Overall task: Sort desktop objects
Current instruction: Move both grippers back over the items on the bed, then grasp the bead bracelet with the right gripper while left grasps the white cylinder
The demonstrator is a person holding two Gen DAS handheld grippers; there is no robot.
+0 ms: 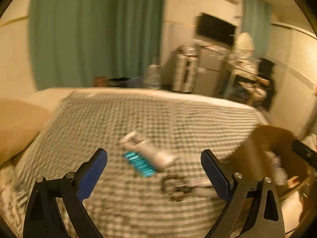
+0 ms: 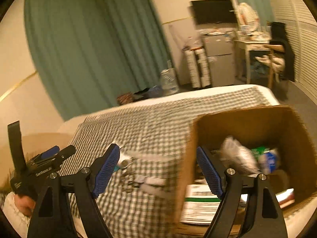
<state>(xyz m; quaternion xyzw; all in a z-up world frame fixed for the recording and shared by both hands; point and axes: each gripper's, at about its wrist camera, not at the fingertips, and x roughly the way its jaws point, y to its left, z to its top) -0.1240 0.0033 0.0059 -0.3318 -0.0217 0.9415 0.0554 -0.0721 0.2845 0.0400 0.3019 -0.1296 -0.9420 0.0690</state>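
The left gripper has its fingers wide apart with nothing between them. Beyond and between the tips, on the checked bedspread, lies a white tube with dark print, touching a shiny turquoise packet just beside it. Nearer the right finger sits a dark, tangled thing, too blurred to name. The bedspread is a soft woven cloth in a small green-and-white check, spread over the bed.

The right gripper also has its fingers apart and holds nothing. The near wall of a brown cardboard box stands between them: the right finger is over the open box, the left over the bedspread. Inside the box lie a crinkled pale plastic bag, a green and blue pack and flat printed paper. The finger pads are blue and ribbed, on black arms with round metal pins.
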